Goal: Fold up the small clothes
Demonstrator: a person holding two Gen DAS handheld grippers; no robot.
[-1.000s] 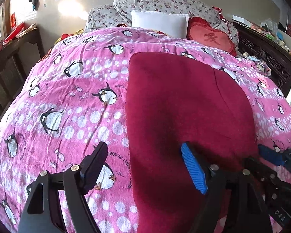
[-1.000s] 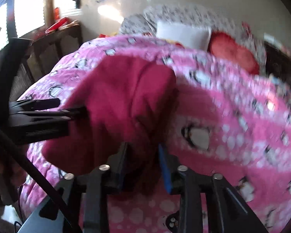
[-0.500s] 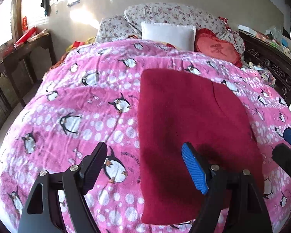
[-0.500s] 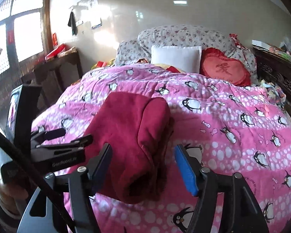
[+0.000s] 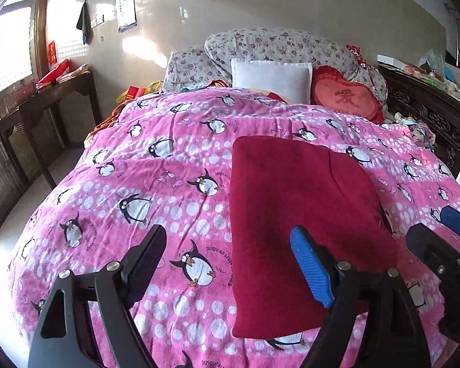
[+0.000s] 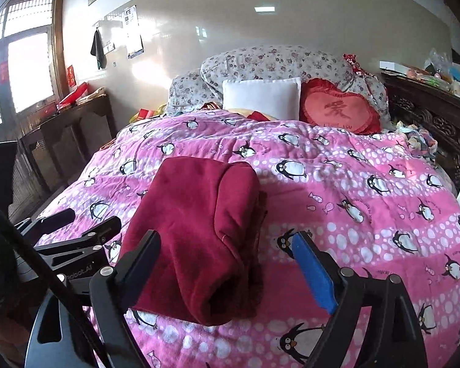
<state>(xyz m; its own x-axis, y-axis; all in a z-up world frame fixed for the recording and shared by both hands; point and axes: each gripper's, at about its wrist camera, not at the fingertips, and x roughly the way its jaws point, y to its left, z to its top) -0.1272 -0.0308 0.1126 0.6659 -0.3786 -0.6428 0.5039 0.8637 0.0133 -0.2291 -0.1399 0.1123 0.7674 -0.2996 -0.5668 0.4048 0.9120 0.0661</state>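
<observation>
A folded dark red garment lies flat on the pink penguin quilt; in the right wrist view the garment shows as a thick folded bundle. My left gripper is open and empty, above the garment's near left edge. My right gripper is open and empty, just above the near end of the garment. The right gripper also shows at the right edge of the left wrist view, and the left gripper at the left of the right wrist view.
Floral pillows, a white pillow and a red heart cushion lie at the head of the bed. A dark wooden table stands left. A carved dark headboard with clutter stands right.
My right gripper opened and let go of the red garment, which now rests on the quilt. Both grippers pulled back and up from it.
</observation>
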